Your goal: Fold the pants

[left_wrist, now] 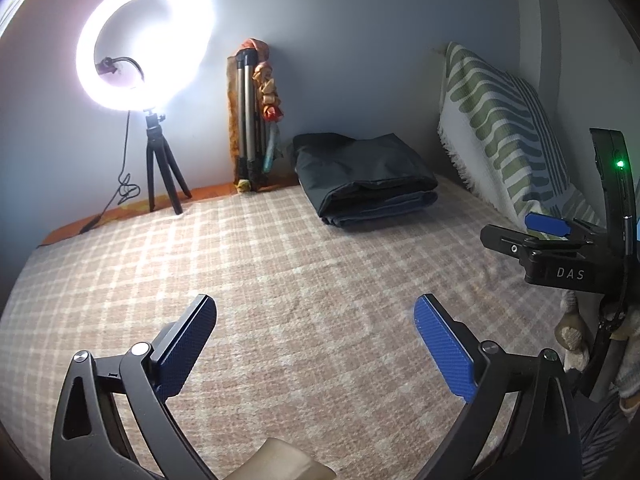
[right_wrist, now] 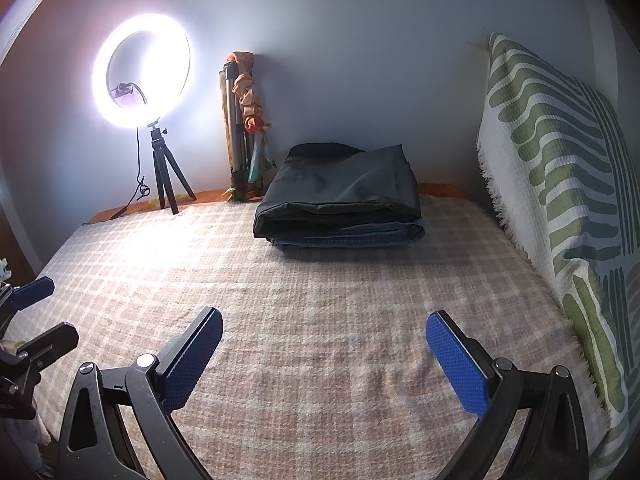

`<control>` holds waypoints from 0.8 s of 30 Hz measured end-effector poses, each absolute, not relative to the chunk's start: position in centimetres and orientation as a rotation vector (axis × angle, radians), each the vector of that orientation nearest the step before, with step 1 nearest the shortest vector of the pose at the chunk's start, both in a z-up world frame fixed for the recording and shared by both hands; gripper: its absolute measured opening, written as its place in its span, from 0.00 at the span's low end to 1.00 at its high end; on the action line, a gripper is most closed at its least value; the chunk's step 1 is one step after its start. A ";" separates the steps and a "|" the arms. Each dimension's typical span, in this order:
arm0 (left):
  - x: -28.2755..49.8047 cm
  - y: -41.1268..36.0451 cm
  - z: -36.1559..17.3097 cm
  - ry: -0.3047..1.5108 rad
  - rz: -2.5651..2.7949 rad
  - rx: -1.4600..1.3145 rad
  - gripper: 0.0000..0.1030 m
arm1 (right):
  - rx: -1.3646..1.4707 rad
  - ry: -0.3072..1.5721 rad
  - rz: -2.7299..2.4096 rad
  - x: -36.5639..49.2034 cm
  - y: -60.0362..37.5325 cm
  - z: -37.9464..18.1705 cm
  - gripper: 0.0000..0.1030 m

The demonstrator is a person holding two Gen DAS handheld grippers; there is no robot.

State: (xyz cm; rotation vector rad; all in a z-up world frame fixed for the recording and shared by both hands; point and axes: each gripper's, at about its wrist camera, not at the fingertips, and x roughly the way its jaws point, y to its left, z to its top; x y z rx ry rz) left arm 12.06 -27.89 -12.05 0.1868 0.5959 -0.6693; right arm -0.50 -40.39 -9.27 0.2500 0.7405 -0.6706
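A stack of folded pants lies at the far side of the checked bed cover, near the wall: dark grey pants on top, blue jeans under them. My left gripper is open and empty, low over the cover, well short of the stack. My right gripper is open and empty too, also over the cover in front of the stack. The right gripper shows at the right edge of the left wrist view. The left gripper shows at the left edge of the right wrist view.
A lit ring light on a small tripod stands at the back left. A folded tripod with cloth leans on the wall. A green-patterned cushion lines the right side. The checked cover spreads between.
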 end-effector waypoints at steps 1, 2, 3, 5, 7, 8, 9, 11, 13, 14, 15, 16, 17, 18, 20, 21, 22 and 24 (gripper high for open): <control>12.1 -27.9 -12.1 0.597 -0.671 0.186 0.96 | 0.249 0.742 -0.670 -0.5 -40.4 -9.3 1.00; 12.0 -27.9 -12.0 0.596 -0.673 0.188 0.96 | 0.247 0.744 -0.670 -0.4 -40.3 -9.3 1.00; 12.0 -27.9 -12.0 0.595 -0.673 0.192 0.96 | 0.246 0.747 -0.669 -0.4 -40.3 -9.3 1.00; 11.9 -28.0 -12.1 0.594 -0.672 0.195 0.96 | 0.244 0.750 -0.666 -0.4 -40.2 -9.4 1.00; 11.9 -28.0 -12.1 0.596 -0.674 0.192 0.96 | 0.243 0.752 -0.665 -0.3 -40.2 -9.5 1.00; 11.9 -28.0 -12.1 0.595 -0.673 0.192 0.96 | 0.242 0.753 -0.665 -0.3 -40.2 -9.5 1.00; 11.9 -28.0 -12.1 0.594 -0.672 0.193 0.96 | 0.242 0.753 -0.664 -0.3 -40.2 -9.5 1.00; 11.9 -28.0 -12.1 0.595 -0.675 0.192 0.96 | 0.243 0.754 -0.663 -0.3 -40.1 -9.5 1.00; 12.0 -28.0 -12.0 0.597 -0.675 0.188 0.96 | 0.248 0.754 -0.661 -0.3 -40.2 -9.5 1.00; 12.0 -28.0 -12.0 0.597 -0.674 0.187 0.96 | 0.249 0.754 -0.662 -0.2 -40.2 -9.5 1.00; 12.0 -27.9 -12.0 0.596 -0.676 0.188 0.96 | 0.248 0.753 -0.661 -0.2 -40.2 -9.5 1.00; 12.0 -27.9 -12.0 0.596 -0.675 0.188 0.96 | 0.248 0.753 -0.661 -0.2 -40.2 -9.5 1.00; 12.0 -27.9 -12.0 0.596 -0.674 0.188 0.96 | 0.248 0.753 -0.662 -0.2 -40.2 -9.6 1.00; 12.0 -27.9 -12.0 0.595 -0.674 0.187 0.96 | 0.248 0.753 -0.662 -0.2 -40.2 -9.6 1.00; 12.0 -28.0 -12.0 0.597 -0.674 0.187 0.96 | 0.249 0.754 -0.661 -0.2 -40.2 -9.6 1.00; 12.0 -28.0 -12.0 0.596 -0.674 0.187 0.96 | 0.250 0.754 -0.660 -0.3 -40.2 -9.5 1.00; 12.0 -28.0 -12.0 0.596 -0.675 0.187 0.96 | 0.250 0.754 -0.659 -0.2 -40.2 -9.5 1.00; 12.0 -28.0 -11.9 0.596 -0.675 0.188 0.96 | 0.250 0.754 -0.660 -0.3 -40.2 -9.5 1.00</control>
